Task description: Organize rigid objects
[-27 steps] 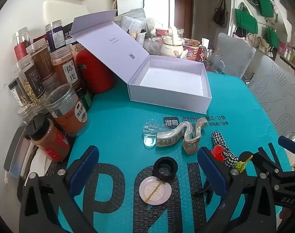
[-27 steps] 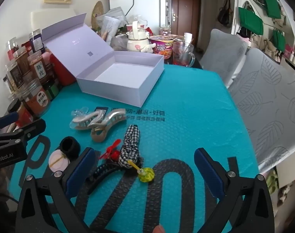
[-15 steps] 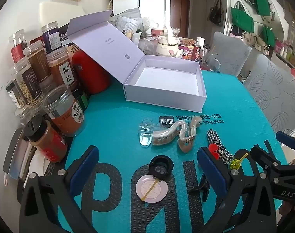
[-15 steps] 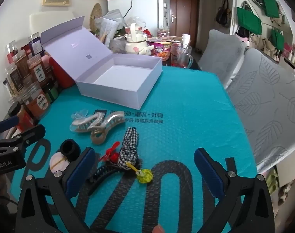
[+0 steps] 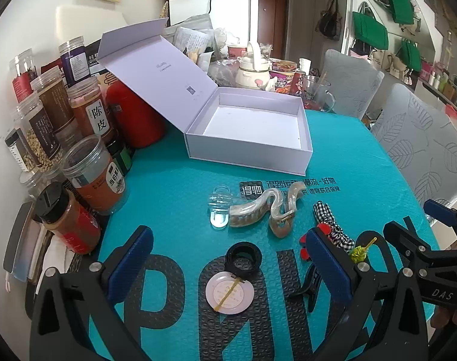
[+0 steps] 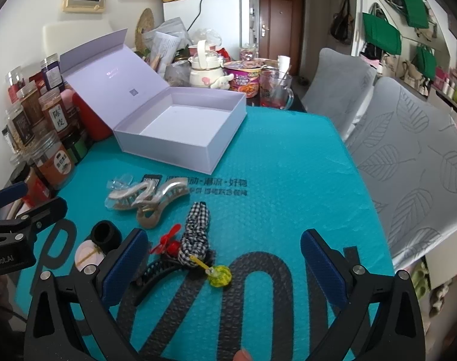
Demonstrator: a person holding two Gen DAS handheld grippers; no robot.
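Home dining area: fridge (image 6: 221,21), spice jars (image 5: 88,114), chairs (image 6: 409,162).

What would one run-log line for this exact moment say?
left gripper: open, empty | right gripper: open, empty | white box: lid up, nothing inside | hair clips: on teal mat

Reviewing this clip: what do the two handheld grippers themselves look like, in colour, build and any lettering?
Both are alike: the left gripper and right gripper have matte black angular frames with silver screw heads, and two fingers faced with ribbed blue pads. White lettering on the bodies is partly cut off: "DAS" on the right one, "Robot.AI" on the left. No cables or sleeves show.
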